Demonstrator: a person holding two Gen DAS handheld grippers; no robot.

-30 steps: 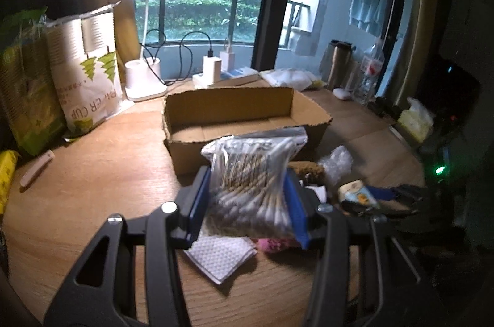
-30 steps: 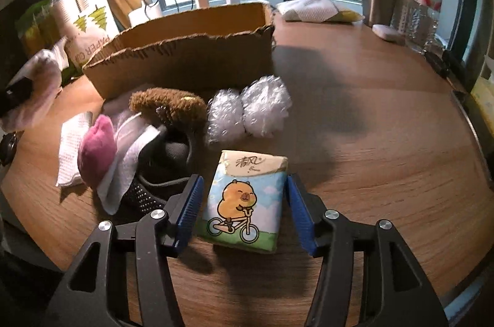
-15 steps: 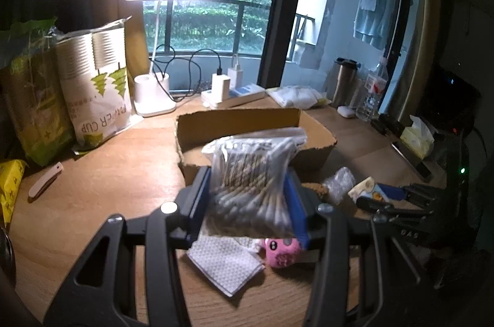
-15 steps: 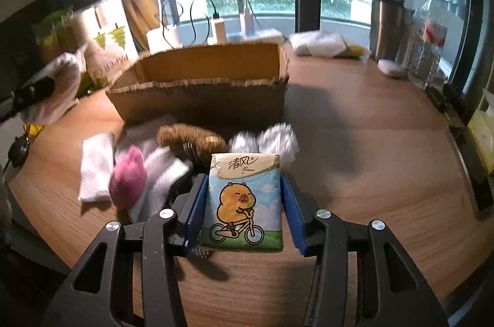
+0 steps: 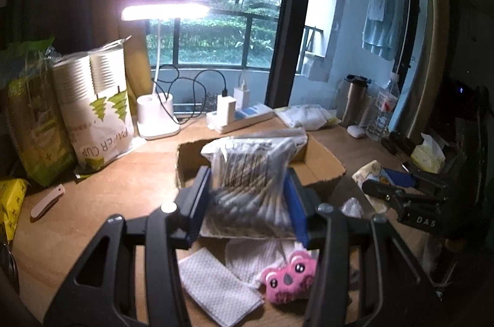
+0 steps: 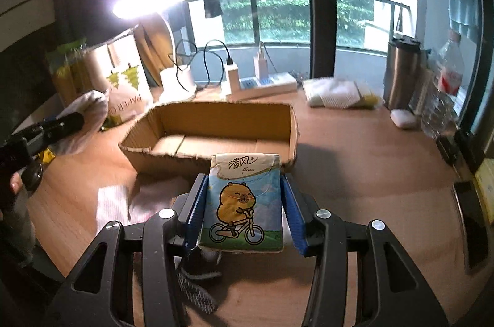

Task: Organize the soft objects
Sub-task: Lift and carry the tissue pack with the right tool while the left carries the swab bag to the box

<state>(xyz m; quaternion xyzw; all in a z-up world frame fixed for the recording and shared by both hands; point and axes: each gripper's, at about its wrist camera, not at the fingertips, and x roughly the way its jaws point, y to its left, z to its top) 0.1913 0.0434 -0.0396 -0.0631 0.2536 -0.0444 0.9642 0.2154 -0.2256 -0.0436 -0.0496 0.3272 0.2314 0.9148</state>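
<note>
My left gripper (image 5: 247,200) is clamped part-way on a clear bag of cotton swabs (image 5: 250,182), its blue pads pressing both sides, held up off the table (image 5: 102,203) above the near wall of the cardboard box (image 5: 321,163). My right gripper (image 6: 244,209) squeezes a cartoon-printed tissue pack (image 6: 244,203) between its pads, raised just in front of the empty box. Under my left gripper, a pink plush toy (image 5: 288,280) and white cloths (image 5: 216,283) lie near the table's front edge.
</note>
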